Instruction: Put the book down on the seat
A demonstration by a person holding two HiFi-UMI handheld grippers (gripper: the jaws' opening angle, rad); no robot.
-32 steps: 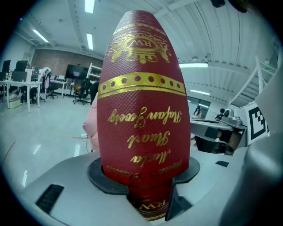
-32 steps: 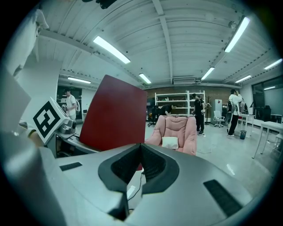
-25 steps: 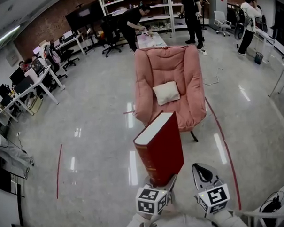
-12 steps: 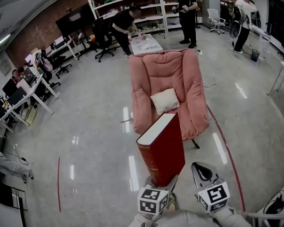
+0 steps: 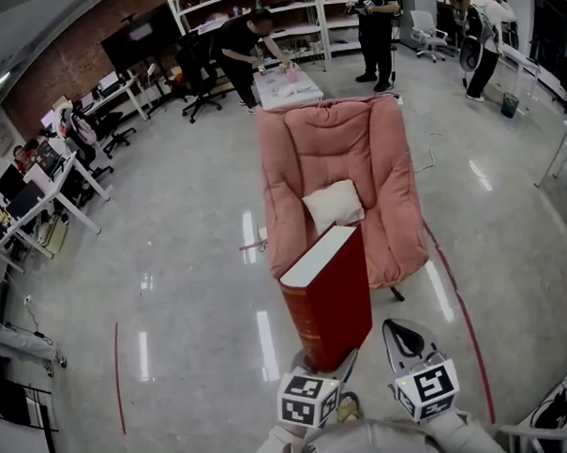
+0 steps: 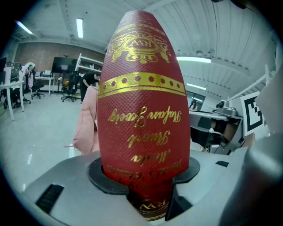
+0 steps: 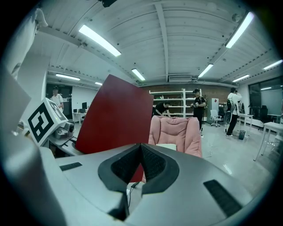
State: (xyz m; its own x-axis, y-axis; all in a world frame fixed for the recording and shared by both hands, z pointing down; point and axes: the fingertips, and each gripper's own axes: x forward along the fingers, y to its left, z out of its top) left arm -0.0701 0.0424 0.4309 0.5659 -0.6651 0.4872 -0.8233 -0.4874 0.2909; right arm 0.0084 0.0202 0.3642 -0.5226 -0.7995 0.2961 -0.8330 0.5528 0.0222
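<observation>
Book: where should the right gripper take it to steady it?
The book stands upright, spine foot clamped in the left gripper. Its broad cover faces the right gripper, so probably span the thickness at the bottom edge, coming from below.

The room is bright and evenly lit from above by long ceiling strip lights (image 7: 99, 40), which show as white bars in both gripper views. The polished floor (image 5: 192, 291) throws their glare back as pale upright streaks in the head view, and shadows are soft and short. All three views are wide-angle: straight lines bow toward the edges, and the gripper views fade into dark rounded corners. In the left gripper view the red book (image 6: 143, 110) sits so near the lens that it bulges like a barrel, its gold print sharp, the background slightly soft. Colours carry a cool, bluish cast.
</observation>
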